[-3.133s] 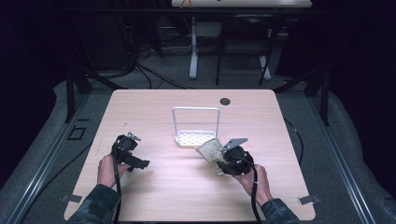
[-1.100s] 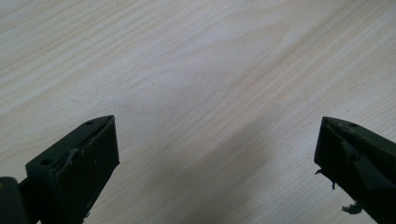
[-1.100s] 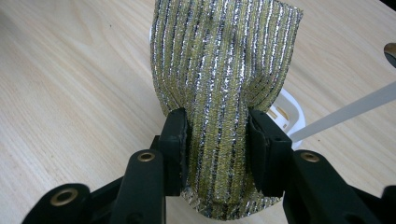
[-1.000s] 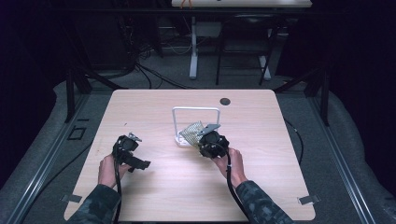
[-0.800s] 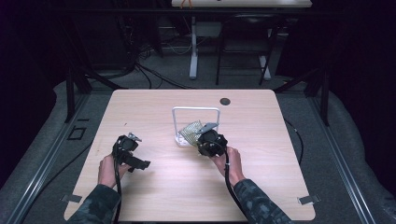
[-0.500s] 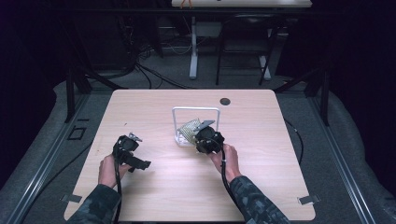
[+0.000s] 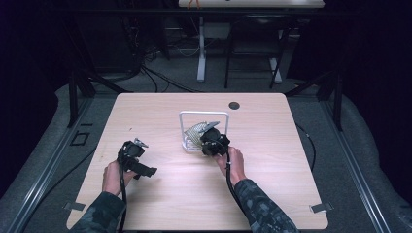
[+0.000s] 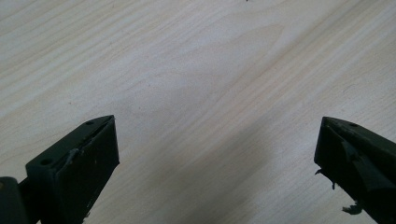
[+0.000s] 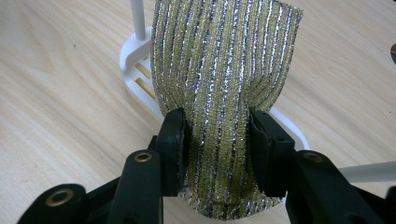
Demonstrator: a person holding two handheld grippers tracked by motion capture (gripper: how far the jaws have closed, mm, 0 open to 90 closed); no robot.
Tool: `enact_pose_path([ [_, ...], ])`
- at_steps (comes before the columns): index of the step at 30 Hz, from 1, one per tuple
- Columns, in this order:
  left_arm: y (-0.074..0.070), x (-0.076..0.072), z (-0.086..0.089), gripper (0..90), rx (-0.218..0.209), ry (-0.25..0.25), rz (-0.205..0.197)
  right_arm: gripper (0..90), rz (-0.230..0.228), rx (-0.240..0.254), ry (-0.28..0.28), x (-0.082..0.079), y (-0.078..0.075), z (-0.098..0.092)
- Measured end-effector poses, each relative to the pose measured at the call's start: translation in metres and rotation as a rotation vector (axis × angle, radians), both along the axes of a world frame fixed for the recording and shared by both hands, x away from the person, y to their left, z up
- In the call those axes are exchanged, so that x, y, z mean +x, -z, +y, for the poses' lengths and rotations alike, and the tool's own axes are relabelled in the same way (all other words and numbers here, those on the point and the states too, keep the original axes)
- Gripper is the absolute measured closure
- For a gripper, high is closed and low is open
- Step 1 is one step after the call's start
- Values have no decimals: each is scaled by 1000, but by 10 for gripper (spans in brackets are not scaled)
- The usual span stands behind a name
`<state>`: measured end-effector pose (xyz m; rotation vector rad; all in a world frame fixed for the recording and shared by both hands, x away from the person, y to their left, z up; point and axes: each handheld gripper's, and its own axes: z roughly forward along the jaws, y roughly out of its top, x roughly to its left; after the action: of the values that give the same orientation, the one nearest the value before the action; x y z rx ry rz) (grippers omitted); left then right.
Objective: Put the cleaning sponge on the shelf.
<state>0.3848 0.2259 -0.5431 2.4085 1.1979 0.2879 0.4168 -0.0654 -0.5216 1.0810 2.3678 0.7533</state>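
The left gripper (image 7: 145,171) rests at 8 o'clock on the table (image 7: 160,116), jaws spread. The right gripper (image 9: 215,126) pinches a striped sponge (image 9: 224,70) over the white rack (image 7: 204,115) at centre.

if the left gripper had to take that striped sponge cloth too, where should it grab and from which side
Probably the free upper end of the sponge cloth, which fans out wide above the right gripper. That gripper pinches its lower middle, bunching it there. Come in from the person's left, across bare table, with the open left gripper. The white rack stands right behind the cloth, so approaching from the far side looks awkward.
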Motion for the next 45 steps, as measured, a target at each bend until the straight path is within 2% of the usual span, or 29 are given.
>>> enact_pose_path([
  [11,0,0,0,0,-1,0,0,586,26,-8,10,8,10,5],
  [24,1,1,0,0,0,6,3,555,45,-10,28,15,14,13],
  [32,1,1,0,0,-1,7,7,469,54,-13,39,19,15,13],
  [45,1,1,0,0,-2,6,5,385,47,10,24,18,12,10],
])
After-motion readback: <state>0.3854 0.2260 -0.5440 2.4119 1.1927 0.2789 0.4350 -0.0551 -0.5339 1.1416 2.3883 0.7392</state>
